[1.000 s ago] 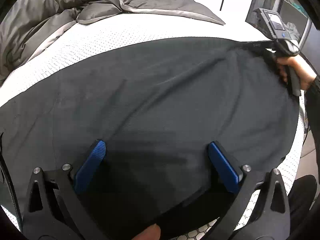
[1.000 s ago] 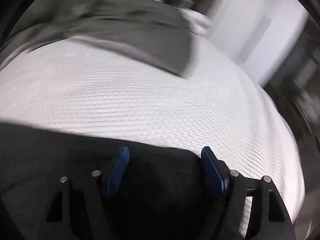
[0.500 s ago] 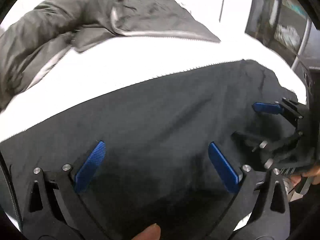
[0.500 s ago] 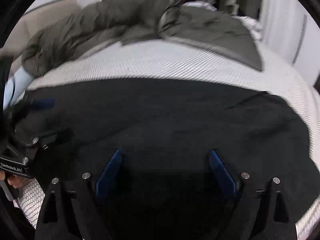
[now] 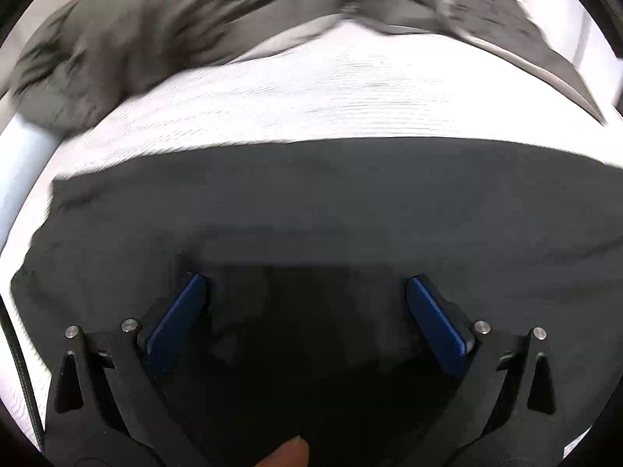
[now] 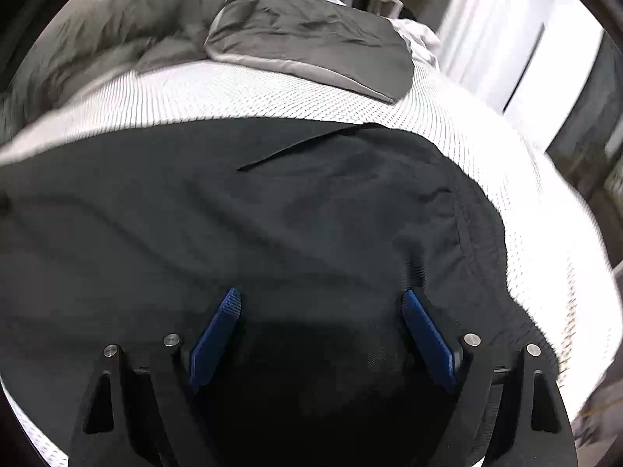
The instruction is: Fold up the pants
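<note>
Dark grey pants [image 5: 311, 202] lie spread flat across the white mattress [image 5: 350, 89]. In the left wrist view their left end shows, and my left gripper [image 5: 305, 288] hovers over the cloth, open wide, with nothing pinched between its blue pads. The right wrist view shows the pants [image 6: 272, 214] with the gathered waistband [image 6: 479, 233] at the right edge. My right gripper [image 6: 319, 299] hangs over the cloth near that end. Its jaws are closing slightly but stand wide, and the pads [image 6: 426, 334] press on nothing.
A rumpled grey duvet [image 5: 155, 27] is heaped along the far side of the bed, also seen as the duvet [image 6: 311, 35] in the right view. Bare mattress [image 6: 525, 194] runs beyond the waistband to the bed's right edge. A fingertip [image 5: 288, 453] shows at the bottom.
The left view has swung left to the pants' left end, and the right gripper has left it. The right view has slid right toward the waistband, and the left gripper has left it.
</note>
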`<state>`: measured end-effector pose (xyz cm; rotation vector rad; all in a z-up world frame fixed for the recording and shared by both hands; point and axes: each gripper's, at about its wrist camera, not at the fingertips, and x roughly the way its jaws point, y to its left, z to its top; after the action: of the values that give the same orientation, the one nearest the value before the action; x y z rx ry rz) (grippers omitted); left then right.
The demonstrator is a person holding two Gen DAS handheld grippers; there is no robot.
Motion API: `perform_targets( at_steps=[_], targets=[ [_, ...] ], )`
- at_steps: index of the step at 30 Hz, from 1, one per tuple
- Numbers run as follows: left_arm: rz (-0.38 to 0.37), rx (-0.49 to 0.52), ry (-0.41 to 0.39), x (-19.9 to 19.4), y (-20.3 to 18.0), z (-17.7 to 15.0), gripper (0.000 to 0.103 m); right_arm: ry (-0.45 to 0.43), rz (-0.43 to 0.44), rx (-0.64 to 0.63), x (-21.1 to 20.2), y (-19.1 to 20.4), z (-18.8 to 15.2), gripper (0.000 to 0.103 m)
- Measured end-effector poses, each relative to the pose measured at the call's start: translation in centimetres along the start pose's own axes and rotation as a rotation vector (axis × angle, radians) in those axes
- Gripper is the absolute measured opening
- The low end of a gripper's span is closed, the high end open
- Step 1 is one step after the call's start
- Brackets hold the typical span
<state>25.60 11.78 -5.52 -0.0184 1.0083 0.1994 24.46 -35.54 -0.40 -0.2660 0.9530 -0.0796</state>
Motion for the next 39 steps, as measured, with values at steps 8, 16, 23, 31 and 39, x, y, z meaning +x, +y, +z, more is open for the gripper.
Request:
perform_targets(
  at_steps=[8,16,23,31,39],
  targets=[
    [-0.150,0.138,-0.056,-3.9,-0.1,-3.9,0.102,-0.064,0.134,-0.065,-4.8,4.4,0.1,0.089],
    [-0.065,0.069,-0.044,-4.7,5.4,-6.4,0.102,0.011,0.189,-0.173,-3.4,7.3,-1.1,0.090],
    [0.051,-0.168,-0.024,-2.9,15.1,-6.2,0.103,0.033,0.017,0.070,-2.6,-1.3,-2.5,0.092],
    [-0.052,-0.019,-0.105,-6.2,7.3,-4.5,0.102,-0.045,0.231,-0.013,-4.4,5.1,0.0,0.092],
    [-0.260,0.280,-0.116,-7.2,-7.9,-6.5,0.100,0.000,0.350,-0.186,-4.4,16.3,-0.1,0.092]
  ],
)
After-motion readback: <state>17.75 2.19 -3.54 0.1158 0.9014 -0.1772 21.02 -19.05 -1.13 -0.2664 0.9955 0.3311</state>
